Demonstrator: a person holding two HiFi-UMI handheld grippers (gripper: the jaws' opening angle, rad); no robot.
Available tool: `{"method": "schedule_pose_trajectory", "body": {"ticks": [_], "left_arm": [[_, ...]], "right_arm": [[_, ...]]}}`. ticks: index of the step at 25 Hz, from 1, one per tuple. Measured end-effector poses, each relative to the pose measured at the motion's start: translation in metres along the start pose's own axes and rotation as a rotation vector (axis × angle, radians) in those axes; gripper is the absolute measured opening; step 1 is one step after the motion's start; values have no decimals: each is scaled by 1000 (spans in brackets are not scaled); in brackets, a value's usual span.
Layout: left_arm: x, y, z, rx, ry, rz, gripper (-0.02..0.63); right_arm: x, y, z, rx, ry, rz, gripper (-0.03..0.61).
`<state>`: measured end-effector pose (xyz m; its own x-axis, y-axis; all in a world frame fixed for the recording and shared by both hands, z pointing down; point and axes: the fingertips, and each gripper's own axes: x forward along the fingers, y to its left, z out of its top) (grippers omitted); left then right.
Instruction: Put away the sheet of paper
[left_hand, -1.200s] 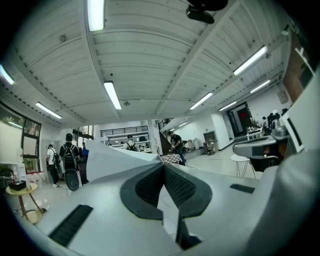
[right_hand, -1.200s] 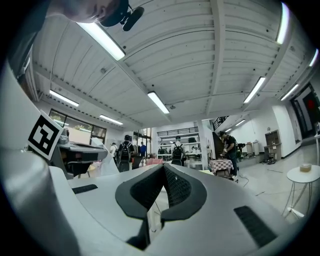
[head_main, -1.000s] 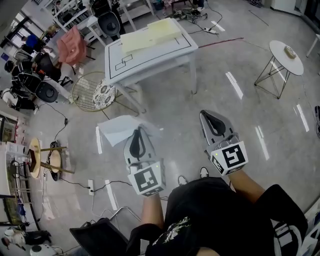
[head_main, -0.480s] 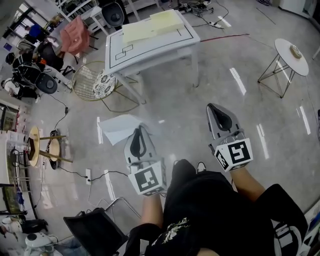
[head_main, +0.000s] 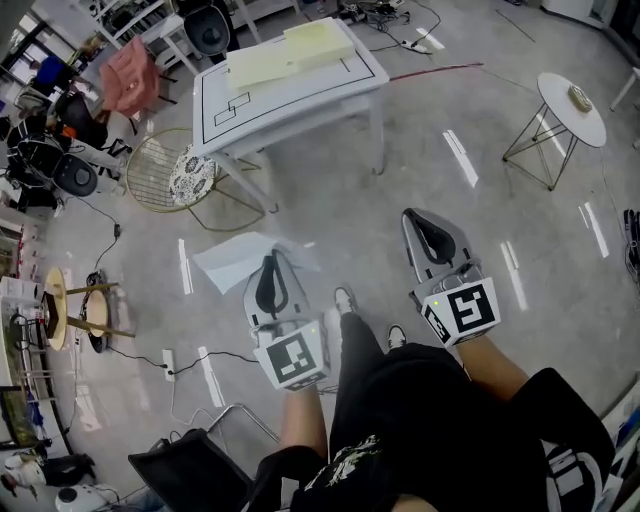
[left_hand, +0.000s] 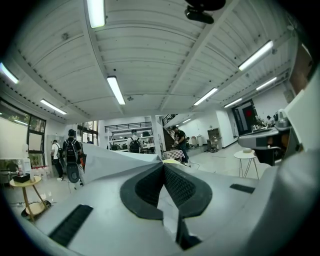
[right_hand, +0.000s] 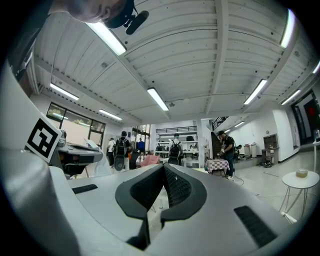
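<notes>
Currently the left gripper (head_main: 274, 262) has its jaws clamped on the sheet of paper (head_main: 232, 262), which fans out forward-left of them above the floor. The right gripper (head_main: 414, 222) is closed and empty. The desk (head_main: 300, 92) stands well ahead, its near edge closer to the left.

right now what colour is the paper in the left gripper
White; the sheet of paper shows best in the head view.

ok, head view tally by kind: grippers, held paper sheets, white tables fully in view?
Grippers: 2, left gripper, right gripper
Sheet of paper: 1, in the left gripper
White tables: 2, rectangular table, round table
Total: 5
</notes>
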<state>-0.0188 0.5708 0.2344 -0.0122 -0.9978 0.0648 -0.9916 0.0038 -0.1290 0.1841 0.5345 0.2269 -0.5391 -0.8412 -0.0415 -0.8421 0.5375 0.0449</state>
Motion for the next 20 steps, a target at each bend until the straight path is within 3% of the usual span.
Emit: {"method": "schedule_pose_trajectory", "body": {"ticks": [20], "left_arm": [[85, 44, -7, 21, 30, -7, 2]], "right_arm": [[97, 0, -9, 31, 0, 13, -8]]}}
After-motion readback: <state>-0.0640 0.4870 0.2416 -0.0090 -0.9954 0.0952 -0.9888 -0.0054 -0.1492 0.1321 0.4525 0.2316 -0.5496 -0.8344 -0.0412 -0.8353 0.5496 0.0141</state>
